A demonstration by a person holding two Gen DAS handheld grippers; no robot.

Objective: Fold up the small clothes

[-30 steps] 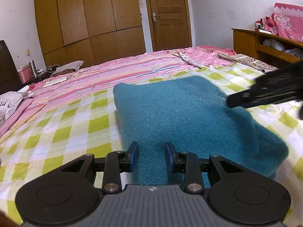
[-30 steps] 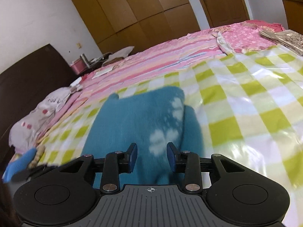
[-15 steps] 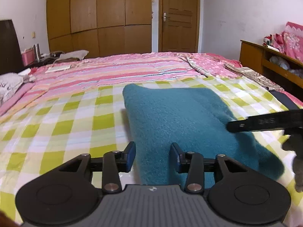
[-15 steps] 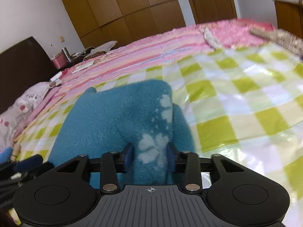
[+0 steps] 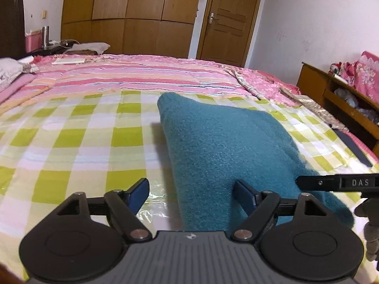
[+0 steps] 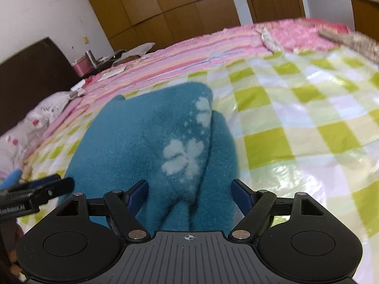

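- Right now a teal fleece garment (image 5: 227,146) lies folded on the green-and-white checked sheet (image 5: 83,142) of the bed, with a pink striped cover (image 5: 142,75) beyond it.
- Left gripper (image 5: 191,193) — its jaws have just been opening and now stand wide; the garment's near edge lies between the blue pads (image 5: 138,193), neither pressing on it.
- Right gripper (image 6: 189,195) — likewise just spread wide over the garment's other end, where pale flower shapes (image 6: 183,157) show; its pads are clear of the fleece.
- Each gripper's dark finger shows at the edge of the other's view.
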